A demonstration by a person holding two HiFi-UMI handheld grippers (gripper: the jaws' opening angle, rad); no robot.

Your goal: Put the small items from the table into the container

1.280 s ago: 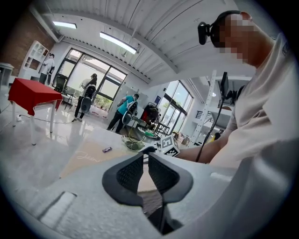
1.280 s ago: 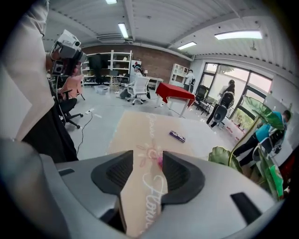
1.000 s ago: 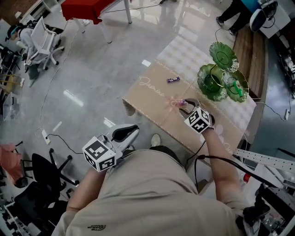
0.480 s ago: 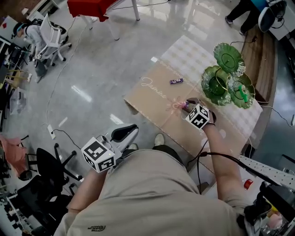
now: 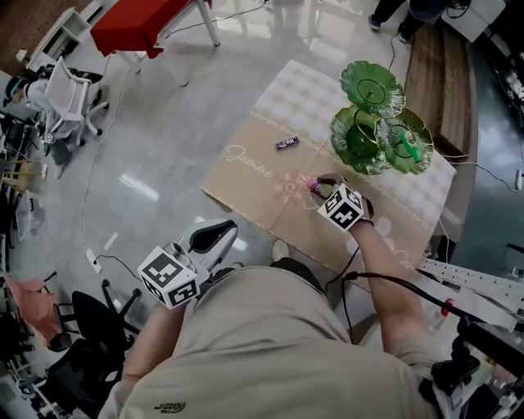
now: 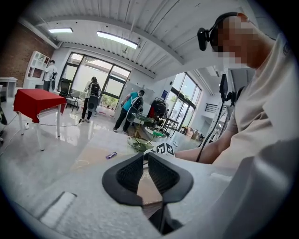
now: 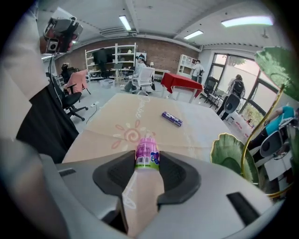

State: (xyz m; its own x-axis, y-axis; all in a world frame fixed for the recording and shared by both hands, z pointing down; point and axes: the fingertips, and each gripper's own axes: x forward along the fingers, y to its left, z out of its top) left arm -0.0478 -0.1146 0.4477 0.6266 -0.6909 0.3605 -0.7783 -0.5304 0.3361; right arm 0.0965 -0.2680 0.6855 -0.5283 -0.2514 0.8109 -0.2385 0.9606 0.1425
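A small pink bottle (image 5: 313,186) with a green band stands on the tan tablecloth (image 5: 254,176). My right gripper (image 5: 321,185) is down around it. In the right gripper view the bottle (image 7: 146,147) sits between the closing jaws, and both pads touch its sides. A purple wrapped bar (image 5: 286,143) lies further out on the cloth, well beyond the right gripper (image 7: 147,158). A green tiered glass stand (image 5: 364,135) rises at the table's far right. My left gripper (image 5: 214,236) hangs off the table by my waist, jaws together and empty (image 6: 145,161).
A red-covered table (image 5: 139,24) and a white office chair (image 5: 70,82) stand on the shiny floor to the left. A black chair (image 5: 82,360) is close at my lower left. Several people stand far back by the windows (image 6: 93,100). A wooden bench (image 5: 426,74) runs behind the stand.
My right gripper has sunk a little around the pink bottle and its jaws have narrowed onto it. My left gripper has drifted slightly at my side.
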